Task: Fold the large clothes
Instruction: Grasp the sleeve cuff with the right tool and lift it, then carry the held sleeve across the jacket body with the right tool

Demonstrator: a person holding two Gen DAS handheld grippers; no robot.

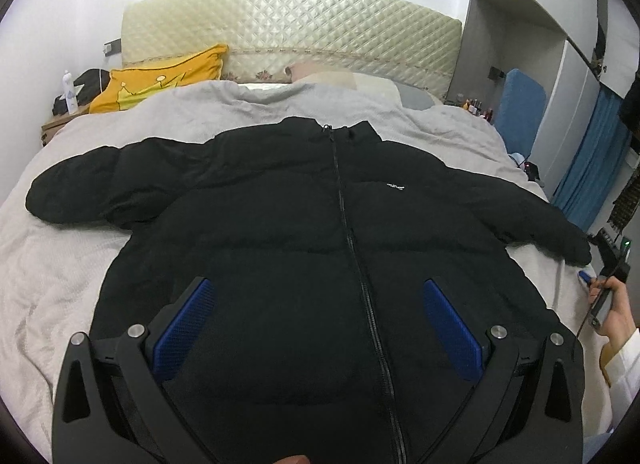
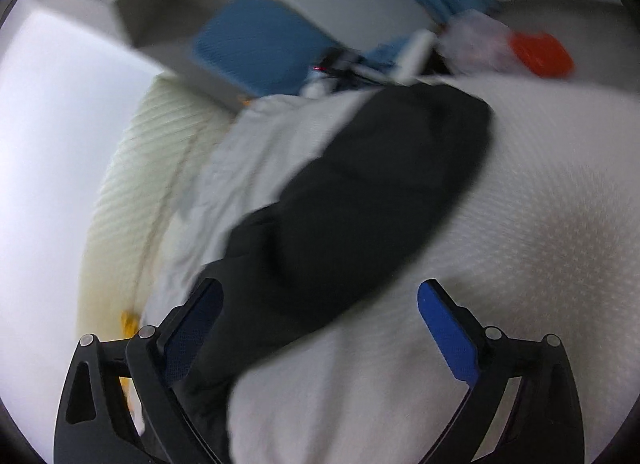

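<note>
A black puffer jacket (image 1: 304, 208) lies front up and zipped on the bed, sleeves spread to left and right. My left gripper (image 1: 318, 296) is open above the jacket's lower front, empty. In the blurred right wrist view, the jacket's right sleeve (image 2: 368, 192) lies across the white sheet. My right gripper (image 2: 320, 296) is open just above the sleeve, jaws wide to either side of it, holding nothing. The right gripper (image 1: 600, 296) also shows in the left wrist view, in a hand past the sleeve's cuff.
The bed has a grey blanket (image 1: 80, 264) and a quilted cream headboard (image 1: 288, 24). A yellow pillow (image 1: 160, 80) lies at the back left beside a nightstand with a bottle (image 1: 69, 92). A wardrobe and blue curtain (image 1: 592, 160) stand on the right.
</note>
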